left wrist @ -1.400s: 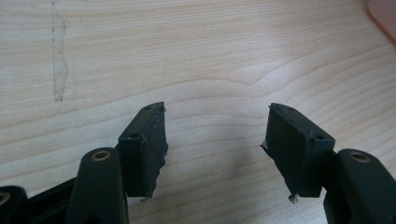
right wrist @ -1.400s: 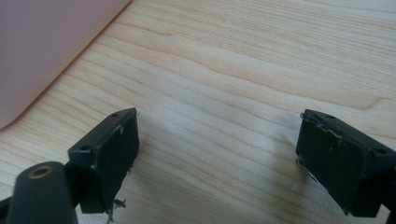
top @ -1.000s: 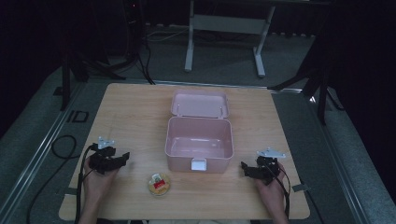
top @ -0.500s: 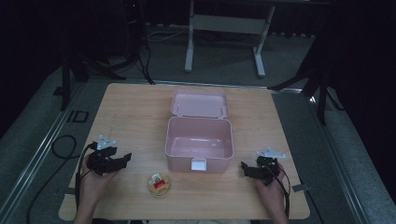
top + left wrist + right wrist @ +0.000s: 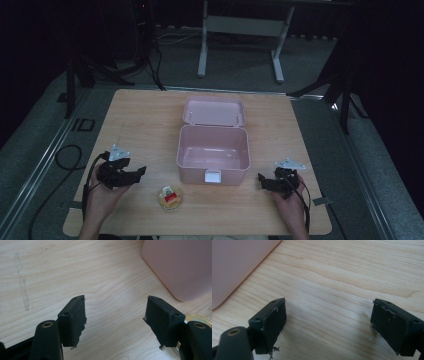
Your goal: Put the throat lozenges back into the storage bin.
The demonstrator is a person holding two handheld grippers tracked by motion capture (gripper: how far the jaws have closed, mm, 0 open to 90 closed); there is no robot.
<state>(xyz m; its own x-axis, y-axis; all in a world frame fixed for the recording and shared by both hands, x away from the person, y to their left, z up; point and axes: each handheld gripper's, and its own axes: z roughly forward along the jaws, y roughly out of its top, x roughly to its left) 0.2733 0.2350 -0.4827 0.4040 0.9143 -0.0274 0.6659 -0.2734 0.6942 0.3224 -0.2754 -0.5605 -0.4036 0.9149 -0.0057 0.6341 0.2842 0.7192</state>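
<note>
Pink box point(image 5: 213, 153) stands open mid-table; a small round container point(image 5: 170, 197) lies near the front edge. Left gripper point(image 5: 134, 173), jaws just opening, and right gripper point(image 5: 262, 179) are both released, empty.

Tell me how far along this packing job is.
Done: the pink box stands open, lid back, nothing inside. In hand: the left gripper, its jaws just opening with nothing between them, points toward the small round container. Left: grasping it and boxing it. The right gripper waits open.
</note>
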